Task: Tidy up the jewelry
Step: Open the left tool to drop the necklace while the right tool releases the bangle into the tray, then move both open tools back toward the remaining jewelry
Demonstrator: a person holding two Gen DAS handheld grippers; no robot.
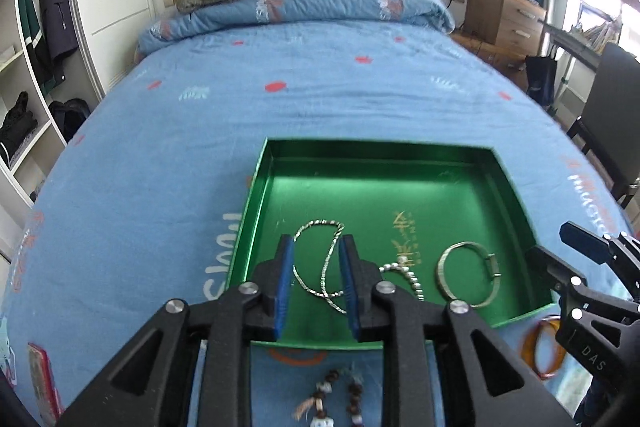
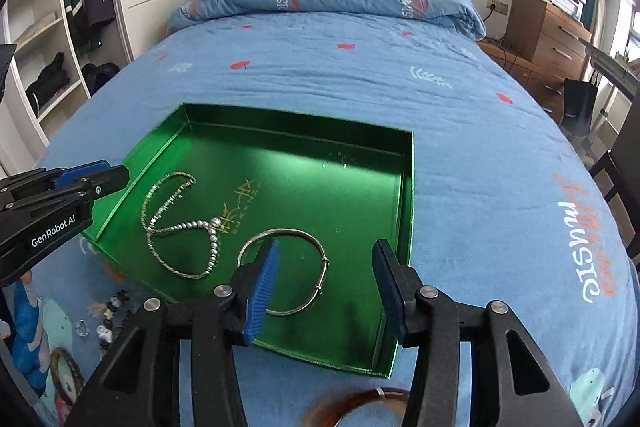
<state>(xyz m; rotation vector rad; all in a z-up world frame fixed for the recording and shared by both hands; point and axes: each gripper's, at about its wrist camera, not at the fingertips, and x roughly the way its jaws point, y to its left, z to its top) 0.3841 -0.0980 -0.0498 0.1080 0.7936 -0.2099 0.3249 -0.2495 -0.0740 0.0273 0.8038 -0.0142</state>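
A green tray (image 1: 376,147) (image 2: 300,127) rests on the blue bedspread. In it lie a silver chain necklace (image 1: 320,223) (image 2: 154,193), a pearl strand (image 1: 412,281) (image 2: 192,225) and a silver bangle (image 1: 441,269) (image 2: 288,231). My left gripper (image 1: 316,247) (image 2: 116,175) hangs open over the tray's near left part; the chain lies between its blue pads, untouched. My right gripper (image 2: 326,247) (image 1: 556,243) stands open above the bangle, which lies flat on the tray floor. Neither gripper holds anything.
On the bedspread in front of the tray lie beaded bracelets (image 1: 332,387) (image 2: 116,311), an amber bangle (image 1: 525,347) (image 2: 352,407) and a small ring (image 2: 82,327). Folded coats and a quilt (image 1: 304,3) are at the bed's head. A chair (image 1: 608,115) stands to the right.
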